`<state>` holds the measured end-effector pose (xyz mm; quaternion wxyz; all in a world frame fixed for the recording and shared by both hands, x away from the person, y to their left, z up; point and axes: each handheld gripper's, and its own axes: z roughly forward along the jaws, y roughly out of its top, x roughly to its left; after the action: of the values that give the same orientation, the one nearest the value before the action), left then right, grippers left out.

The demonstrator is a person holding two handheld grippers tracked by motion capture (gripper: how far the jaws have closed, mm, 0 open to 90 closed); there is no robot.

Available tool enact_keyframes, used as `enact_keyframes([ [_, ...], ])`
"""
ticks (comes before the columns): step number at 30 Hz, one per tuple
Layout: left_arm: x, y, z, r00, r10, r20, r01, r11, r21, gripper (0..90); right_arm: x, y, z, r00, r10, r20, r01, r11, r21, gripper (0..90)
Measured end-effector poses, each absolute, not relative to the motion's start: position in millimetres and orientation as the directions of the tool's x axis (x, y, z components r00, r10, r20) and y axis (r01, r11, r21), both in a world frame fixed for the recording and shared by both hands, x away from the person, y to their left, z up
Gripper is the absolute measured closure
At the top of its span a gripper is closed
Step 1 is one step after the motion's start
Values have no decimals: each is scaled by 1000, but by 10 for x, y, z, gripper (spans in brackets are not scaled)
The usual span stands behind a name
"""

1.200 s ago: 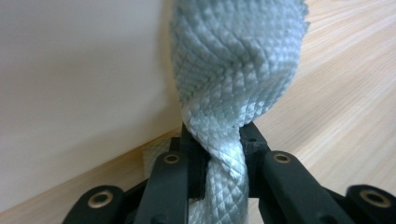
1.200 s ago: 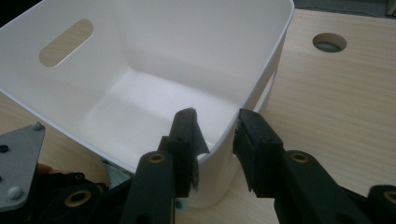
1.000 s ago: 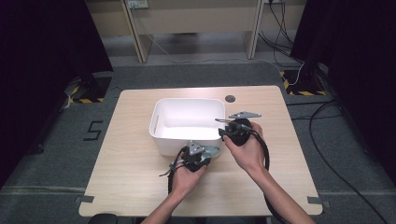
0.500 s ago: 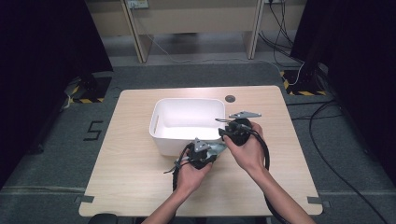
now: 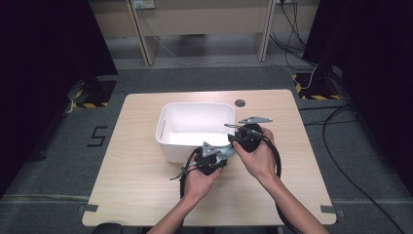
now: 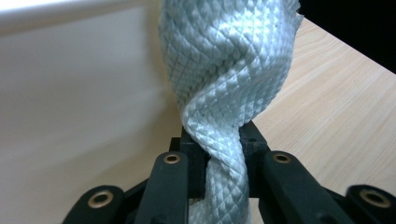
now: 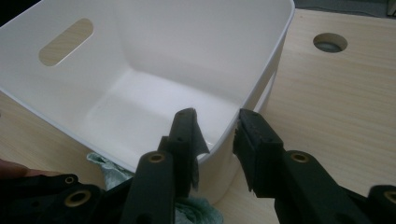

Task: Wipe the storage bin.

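Left gripper is edging toward the bin with the cloth

The left gripper point(image 5: 229, 152), clamped on a twisted pale woven cloth point(image 6: 224, 79), is sitting a little further toward one o'clock than a second ago, when it hung lower on the table below the white bin point(image 5: 168, 146). It is now tilting so its nose points toward two o'clock, and its front end is coming in just under the right gripper point(image 5: 233, 132), at the bin's near right corner.

The twisted cloth point(image 6: 224, 84) runs past the top edge of the left gripper view, and its lower end is hidden between the jaws. In the right gripper view, the white bin point(image 7: 140, 70) is cut off at the left and top edges.
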<state>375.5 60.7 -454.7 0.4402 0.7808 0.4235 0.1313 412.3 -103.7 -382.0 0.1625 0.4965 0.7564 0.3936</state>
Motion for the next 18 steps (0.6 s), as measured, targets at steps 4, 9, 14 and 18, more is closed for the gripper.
enact_keyframes([
  [4, 3758, 600, -4542, 606, 777, -171, 547, -252, 798, 771, 4124, -1037, -3819, -454, 879, 145, 624, 198, 756, 680],
  [9, 3758, 581, -4549, 604, 778, -173, 548, -248, 799, 771, 4124, -1037, -3819, -454, 879, 144, 624, 199, 756, 680],
  [14, 3762, 550, -4572, 606, 778, -168, 545, -253, 799, 771, 4123, -1036, -3819, -455, 879, 142, 623, 200, 756, 679],
  [18, 3760, 527, -4592, 604, 779, -165, 546, -254, 799, 770, 4124, -1037, -3819, -456, 879, 143, 623, 200, 756, 679],
])
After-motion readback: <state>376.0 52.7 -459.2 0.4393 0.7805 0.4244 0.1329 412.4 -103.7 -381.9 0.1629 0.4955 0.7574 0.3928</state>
